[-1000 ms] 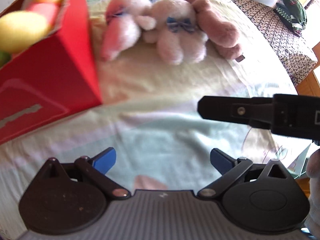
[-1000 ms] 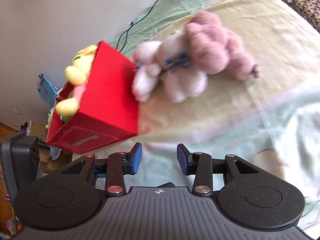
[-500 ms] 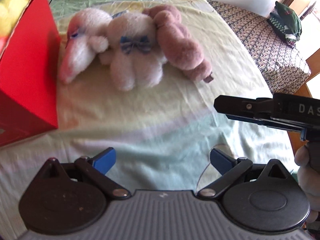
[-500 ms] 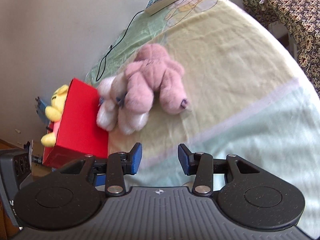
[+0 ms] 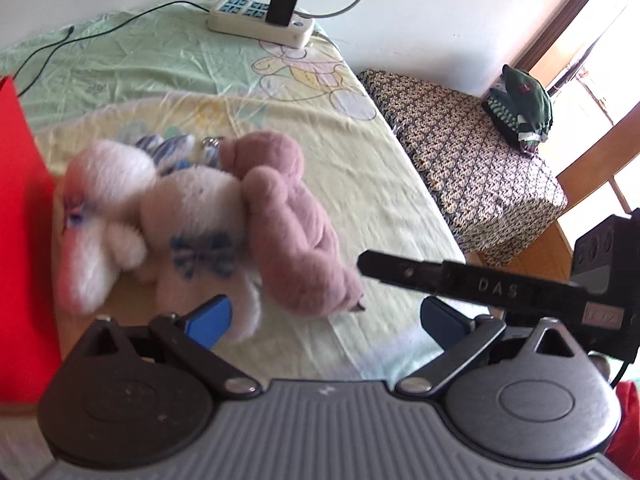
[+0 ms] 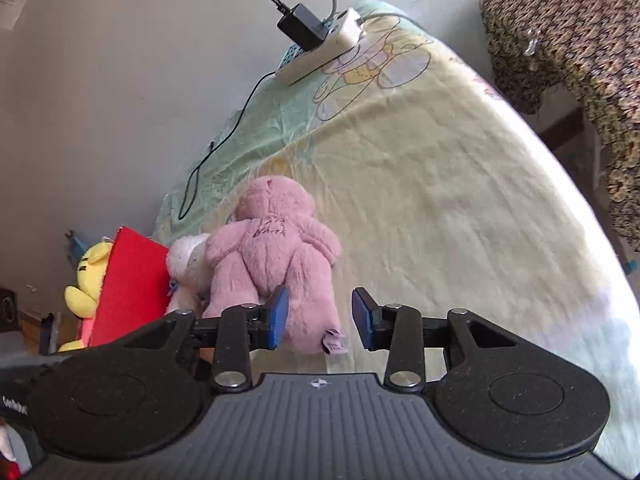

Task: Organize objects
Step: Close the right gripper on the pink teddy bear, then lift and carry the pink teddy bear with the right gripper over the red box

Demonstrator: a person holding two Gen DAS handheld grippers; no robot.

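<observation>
A pink plush bear (image 5: 292,224) (image 6: 276,256) lies face down on the bed against a white plush (image 5: 192,216) (image 6: 188,260) with a blue bow. A red box (image 5: 24,216) (image 6: 128,284) stands to their left, with a yellow plush (image 6: 86,280) sticking out of it. My left gripper (image 5: 324,318) is open, its fingers just short of the white plush and the bear's leg. My right gripper (image 6: 318,318) is open too, with the bear's leg between and just beyond its blue pads. The right gripper's finger (image 5: 440,278) reaches in from the right in the left wrist view.
A white power strip (image 5: 260,26) (image 6: 320,54) with a black charger and cables lies at the far edge of the bed by the wall. A patterned stool (image 5: 472,160) (image 6: 576,48) stands right of the bed, with a green cloth item (image 5: 520,104) on it.
Both grippers have moved forward toward the plush toys, which look larger and closer now. The red box has slid off to the left edge of both views. Both stay open.
</observation>
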